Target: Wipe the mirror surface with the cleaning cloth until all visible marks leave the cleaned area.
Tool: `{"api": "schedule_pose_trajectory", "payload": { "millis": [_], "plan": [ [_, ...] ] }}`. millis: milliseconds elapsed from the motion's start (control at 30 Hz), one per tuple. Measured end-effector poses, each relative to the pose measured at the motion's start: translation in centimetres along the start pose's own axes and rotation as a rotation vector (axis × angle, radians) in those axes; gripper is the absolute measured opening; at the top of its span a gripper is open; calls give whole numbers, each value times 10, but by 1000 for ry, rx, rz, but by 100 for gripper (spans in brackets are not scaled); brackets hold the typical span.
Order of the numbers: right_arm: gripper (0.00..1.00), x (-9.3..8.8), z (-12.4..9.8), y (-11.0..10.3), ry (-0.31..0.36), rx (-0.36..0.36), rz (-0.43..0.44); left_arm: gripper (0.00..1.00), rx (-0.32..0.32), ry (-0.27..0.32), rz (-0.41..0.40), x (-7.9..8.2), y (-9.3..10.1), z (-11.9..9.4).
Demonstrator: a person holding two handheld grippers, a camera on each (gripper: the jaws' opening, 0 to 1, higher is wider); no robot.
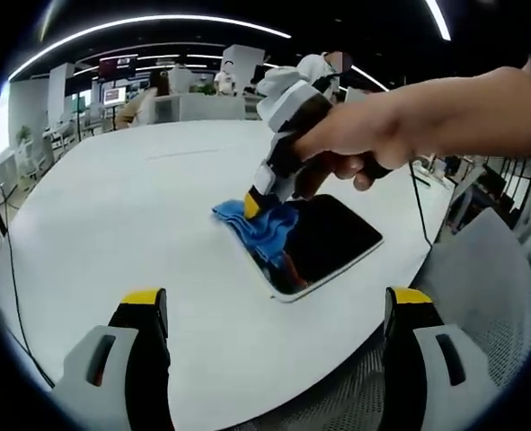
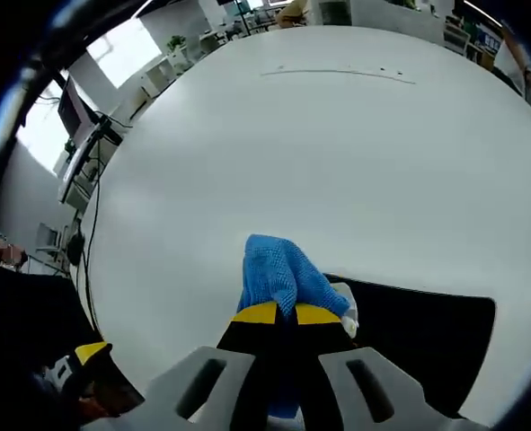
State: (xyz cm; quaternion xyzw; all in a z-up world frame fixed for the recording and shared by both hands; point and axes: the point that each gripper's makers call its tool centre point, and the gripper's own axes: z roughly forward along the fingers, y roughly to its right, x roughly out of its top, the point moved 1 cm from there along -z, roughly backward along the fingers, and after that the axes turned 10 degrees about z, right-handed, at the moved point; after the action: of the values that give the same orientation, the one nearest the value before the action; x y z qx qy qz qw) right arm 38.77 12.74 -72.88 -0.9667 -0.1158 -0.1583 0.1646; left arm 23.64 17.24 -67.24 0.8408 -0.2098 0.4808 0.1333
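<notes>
Now blue cloth [image 2: 278, 274] being gripped by right gripper [image 2: 277, 313], pressed on mirror [image 1: 332, 238] edge; left gripper [image 1: 278, 301] being held open above table [image 1: 139, 206].

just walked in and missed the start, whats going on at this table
A person is cleaning a dark mirror that lies flat on a white table, using a handheld gripper in each hand. The right gripper is shut on a blue cleaning cloth and presses it onto one end of the mirror; the person's hand grips its handle. The left gripper is open, holds nothing and hangs over the table short of the mirror. Whether marks remain on the mirror cannot be told.
</notes>
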Motion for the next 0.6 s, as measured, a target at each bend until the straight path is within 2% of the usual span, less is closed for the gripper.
{"api": "schedule_pose_trajectory", "payload": {
  "millis": [300, 600],
  "plan": [
    [0, 11, 5, 2, 8, -4, 5, 99, 3, -4, -6, -1, 0, 0],
    [0, 14, 7, 3, 5, 3, 14, 99, -2, -2, 2, 0, 0, 0]
  ]
}}
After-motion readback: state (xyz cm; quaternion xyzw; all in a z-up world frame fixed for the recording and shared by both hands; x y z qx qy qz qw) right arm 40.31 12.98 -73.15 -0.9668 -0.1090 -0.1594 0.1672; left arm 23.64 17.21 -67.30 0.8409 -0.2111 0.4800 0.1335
